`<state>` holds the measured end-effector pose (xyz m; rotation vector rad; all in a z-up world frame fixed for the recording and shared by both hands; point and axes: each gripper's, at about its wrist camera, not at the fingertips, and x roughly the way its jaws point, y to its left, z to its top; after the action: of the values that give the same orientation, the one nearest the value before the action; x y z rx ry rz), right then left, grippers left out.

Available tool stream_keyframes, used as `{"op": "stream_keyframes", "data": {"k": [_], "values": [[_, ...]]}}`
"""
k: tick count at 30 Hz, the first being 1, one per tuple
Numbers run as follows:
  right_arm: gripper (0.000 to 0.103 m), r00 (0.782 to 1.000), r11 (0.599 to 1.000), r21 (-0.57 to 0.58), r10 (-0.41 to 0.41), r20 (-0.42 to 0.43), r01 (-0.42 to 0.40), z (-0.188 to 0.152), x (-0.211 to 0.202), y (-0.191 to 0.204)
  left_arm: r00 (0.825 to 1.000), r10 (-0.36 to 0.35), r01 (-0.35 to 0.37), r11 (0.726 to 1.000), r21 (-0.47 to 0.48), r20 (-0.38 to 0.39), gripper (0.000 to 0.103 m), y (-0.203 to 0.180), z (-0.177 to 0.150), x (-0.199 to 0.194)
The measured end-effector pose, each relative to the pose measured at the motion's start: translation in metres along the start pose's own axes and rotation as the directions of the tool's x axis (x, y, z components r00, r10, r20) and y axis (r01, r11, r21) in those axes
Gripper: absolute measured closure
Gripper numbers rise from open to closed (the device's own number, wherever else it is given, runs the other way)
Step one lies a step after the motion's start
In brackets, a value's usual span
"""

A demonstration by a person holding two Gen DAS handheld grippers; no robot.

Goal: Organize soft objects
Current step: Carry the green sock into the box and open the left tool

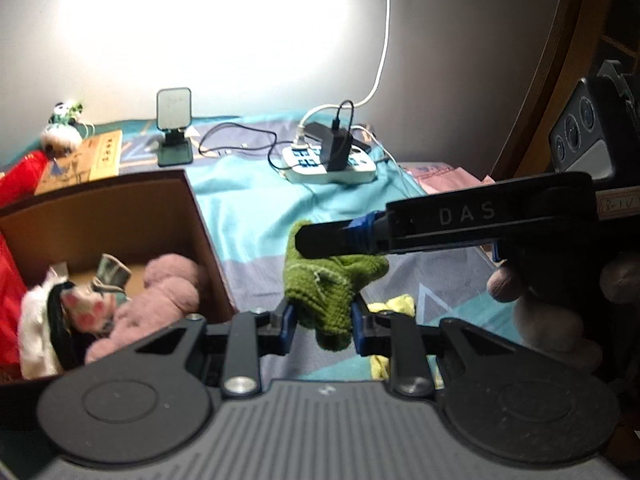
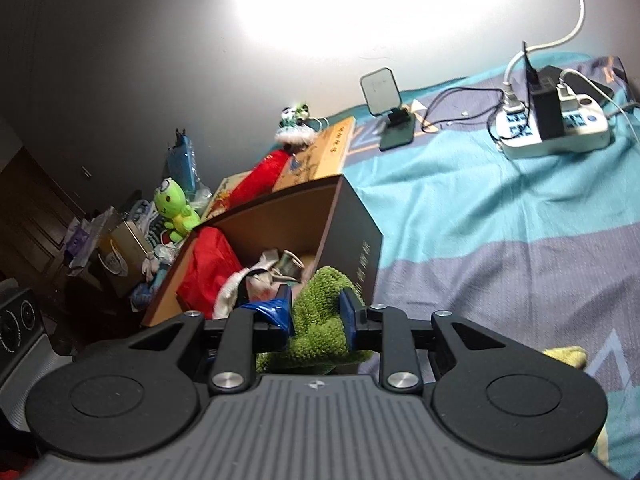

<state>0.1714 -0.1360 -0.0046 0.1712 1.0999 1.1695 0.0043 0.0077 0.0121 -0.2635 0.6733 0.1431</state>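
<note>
Both grippers are clenched on one green knit piece, which hangs in the air just right of the box. The left gripper [image 1: 323, 326] pinches the lower end of the knit [image 1: 328, 292] between its blue fingers [image 1: 289, 326]. The right gripper [image 1: 320, 242] reaches in from the side and bites the top edge. Held at two ends like this, the soft, floppy fabric stays spread rather than bunched, probably so it can be folded or carried over the wall of the box [image 1: 208, 240] in one piece.

The box stands on the bed [image 1: 256, 216] with its open top towards the cameras. It already holds a pink plush [image 1: 168, 296] and a small doll [image 1: 76, 312], so it is likely the place where the soft things are being gathered.

The left view alone shows the right gripper from outside, with the hand [image 1: 552, 312] wrapped around its handle, and a yellow cloth [image 1: 394, 306] on the bed right of the box, under the knit.

The right view shows its own gripper [image 2: 318, 312] closed on the knit [image 2: 320, 320] at close range. It also shows a red cloth [image 2: 208, 268] inside the box, and a green toy [image 2: 174, 210] amid clutter left of the box. A power strip [image 2: 560, 128] lies on the bed well beyond the box.
</note>
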Motion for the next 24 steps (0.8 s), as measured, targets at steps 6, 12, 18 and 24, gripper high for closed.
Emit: {"op": "stream_keyframes", "data": {"k": [6,12,18,24], "values": [[0.094,0.998,0.996,-0.077,0.052,0.027,-0.05,0.021,0.032,0.047,0.996,0.077,-0.076,0.996,-0.039,0.042,0.078,0.052,0.007,-0.025],[0.094,0.997,0.989,-0.123,0.074,-0.023,-0.076,0.021,0.09,0.087,0.991,0.134,-0.134,0.988,-0.079,-0.005,0.078,0.112,-0.004,-0.029],[0.094,0.994,0.993,-0.107,0.04,-0.098,-0.051,0.012,0.144,0.106,0.984,0.158,-0.168,0.979,-0.114,-0.086,0.078,0.158,-0.02,-0.013],[0.091,0.988,0.997,-0.083,-0.016,-0.155,0.004,0.001,0.177,0.11,0.975,0.176,-0.191,0.976,-0.106,-0.139,0.068,0.175,-0.03,0.004]]}}
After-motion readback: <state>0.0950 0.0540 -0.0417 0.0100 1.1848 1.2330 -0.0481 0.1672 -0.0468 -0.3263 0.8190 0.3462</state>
